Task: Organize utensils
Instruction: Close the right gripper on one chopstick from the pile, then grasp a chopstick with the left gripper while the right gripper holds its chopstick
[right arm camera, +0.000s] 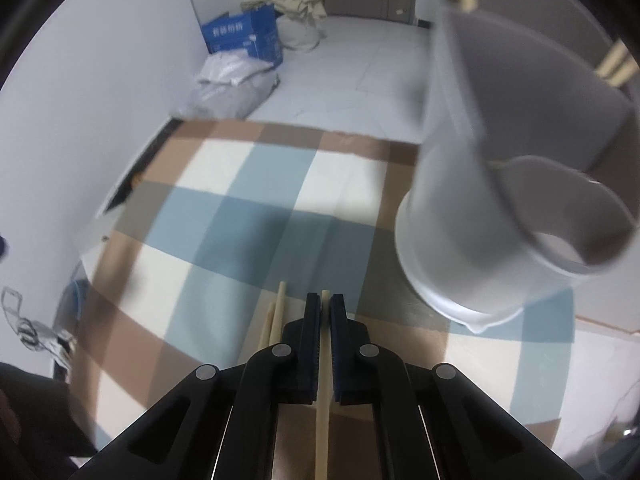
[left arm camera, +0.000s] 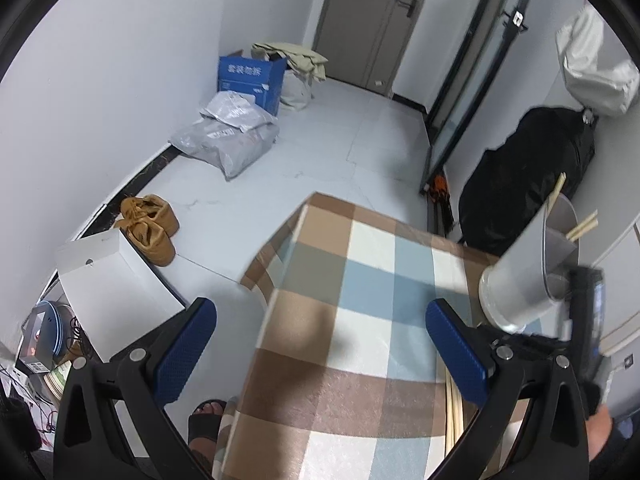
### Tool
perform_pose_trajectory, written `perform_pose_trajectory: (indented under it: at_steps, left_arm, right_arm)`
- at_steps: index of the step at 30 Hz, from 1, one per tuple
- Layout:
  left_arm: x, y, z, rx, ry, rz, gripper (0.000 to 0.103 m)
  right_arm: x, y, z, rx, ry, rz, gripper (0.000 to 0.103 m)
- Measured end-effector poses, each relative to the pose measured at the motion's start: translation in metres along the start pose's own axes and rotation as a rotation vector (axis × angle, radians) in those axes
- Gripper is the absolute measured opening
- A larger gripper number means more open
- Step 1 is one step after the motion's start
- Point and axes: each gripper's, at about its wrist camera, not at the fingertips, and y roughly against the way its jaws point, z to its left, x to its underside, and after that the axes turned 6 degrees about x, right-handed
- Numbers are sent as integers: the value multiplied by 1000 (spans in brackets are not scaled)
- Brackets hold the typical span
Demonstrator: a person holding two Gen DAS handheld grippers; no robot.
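Observation:
My right gripper [right arm camera: 325, 300] is shut on a single pale wooden chopstick [right arm camera: 322, 420], which runs lengthwise between its pads above the checked tablecloth [right arm camera: 240, 200]. Two more chopsticks [right arm camera: 274, 320] lie on the cloth just left of it. A white utensil holder [right arm camera: 500, 200] stands to the right, and several chopsticks [right arm camera: 616, 66] lean inside it. My left gripper [left arm camera: 320, 340] hangs open over the cloth [left arm camera: 340, 280] with nothing between its blue pads [left arm camera: 188, 344]. In this view the holder [left arm camera: 516, 280] sits to the right, and loose chopsticks [left arm camera: 454, 408] show under the right finger.
The table's far edge and left edge drop to a white tiled floor. On the floor are a blue box [left arm camera: 252, 80], grey bags [left arm camera: 228, 140], brown shoes [left arm camera: 150, 228] and a white box [left arm camera: 112, 280]. A sandalled foot [left arm camera: 206, 420] stands by the table. A black bag [left arm camera: 528, 176] sits behind the holder.

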Motion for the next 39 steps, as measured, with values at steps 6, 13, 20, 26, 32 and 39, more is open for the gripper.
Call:
perform_pose_trajectory:
  at_steps: [6, 13, 20, 26, 32, 39]
  left_arm:
    - [12, -15, -16, 9, -59, 89, 102]
    - [38, -40, -47, 45, -162, 260, 102]
    - [65, -58, -73, 12, -265, 353, 102]
    - [73, -65, -77, -14, -289, 393, 102]
    - [75, -67, -76, -59, -289, 411, 102]
    - [72, -72, -80, -72, -264, 417, 102]
  right_arm:
    - [10, 40, -26, -70, -97, -85, 4]
    - [27, 60, -75, -196, -293, -145, 4]
    - [50, 66, -114, -315, -462, -205, 4]
    - [60, 71, -134, -326, -515, -243, 4]
    - [66, 86, -144, -300, -474, -291, 4]
    - [71, 91, -148, -306, -488, -299, 4]
